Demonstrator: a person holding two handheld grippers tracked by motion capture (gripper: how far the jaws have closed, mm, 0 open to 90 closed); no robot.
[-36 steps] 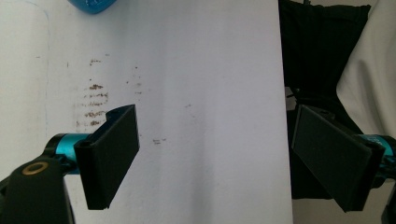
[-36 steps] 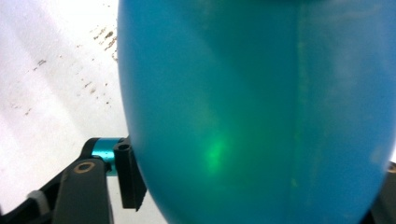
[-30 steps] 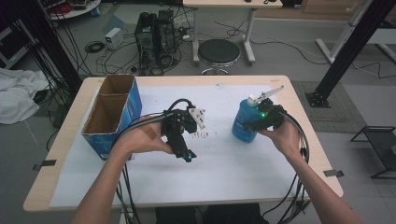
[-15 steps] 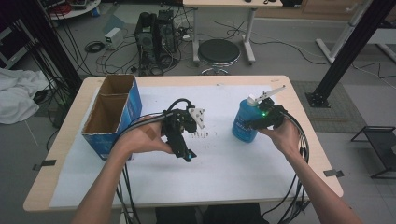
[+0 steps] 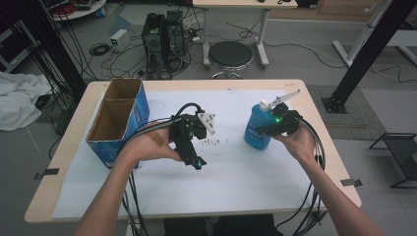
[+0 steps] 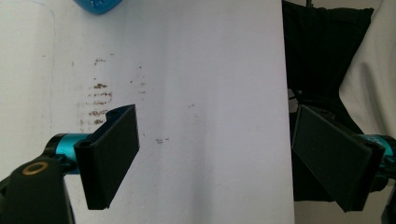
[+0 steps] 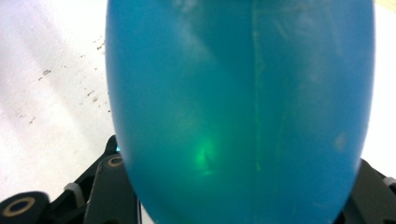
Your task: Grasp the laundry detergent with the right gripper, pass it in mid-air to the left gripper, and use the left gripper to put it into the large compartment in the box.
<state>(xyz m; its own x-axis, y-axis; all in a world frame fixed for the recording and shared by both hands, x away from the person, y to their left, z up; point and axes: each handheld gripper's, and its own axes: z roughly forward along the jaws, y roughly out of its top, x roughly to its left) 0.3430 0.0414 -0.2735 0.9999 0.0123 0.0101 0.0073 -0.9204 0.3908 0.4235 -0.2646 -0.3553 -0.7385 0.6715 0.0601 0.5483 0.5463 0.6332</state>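
Note:
A blue plastic bottle (image 5: 258, 130) with a white pump top stands on the white sheet at the right. My right gripper (image 5: 276, 128) reaches it from the right; its jaws have just been closing with the bottle between them and now grip its body. The bottle's blue wall (image 7: 240, 112) fills the right gripper view. My left gripper (image 5: 195, 161) hovers over the middle of the sheet, pointing down, jaws wide apart and empty (image 6: 212, 128). The bottle's base (image 6: 97, 5) shows at the top of the left gripper view.
An open cardboard box with blue sides (image 5: 118, 120) stands at the table's left. Brown specks (image 5: 212, 141) lie on the white sheet (image 5: 236, 182) between the grippers. Cables trail from both grippers over the near table edge.

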